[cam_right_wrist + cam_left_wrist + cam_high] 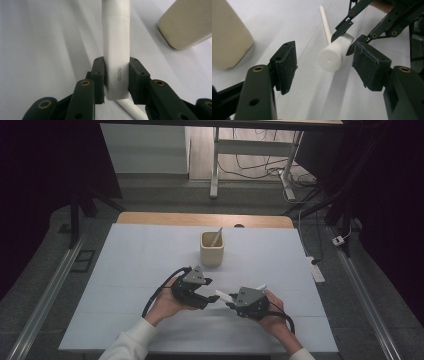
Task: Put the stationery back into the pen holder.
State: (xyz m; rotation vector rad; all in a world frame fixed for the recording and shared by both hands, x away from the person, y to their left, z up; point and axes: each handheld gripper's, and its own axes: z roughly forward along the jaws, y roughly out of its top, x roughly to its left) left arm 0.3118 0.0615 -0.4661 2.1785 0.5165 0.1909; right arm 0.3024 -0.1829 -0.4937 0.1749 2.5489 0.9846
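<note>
Right fingers clamp the white glue stick; left fingers gape level around its end.

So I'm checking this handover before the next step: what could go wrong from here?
1. The right claw alone grips the white glue stick, near one end; most of its length sticks out unsupported, so it could pivot or slip.
2. The left claw stands open around the stick's round end without touching; closing off-centre could knock the stick askew.
3. The beige cup with a stick in it stands close behind both hands; a careless swing might tip it.
</note>
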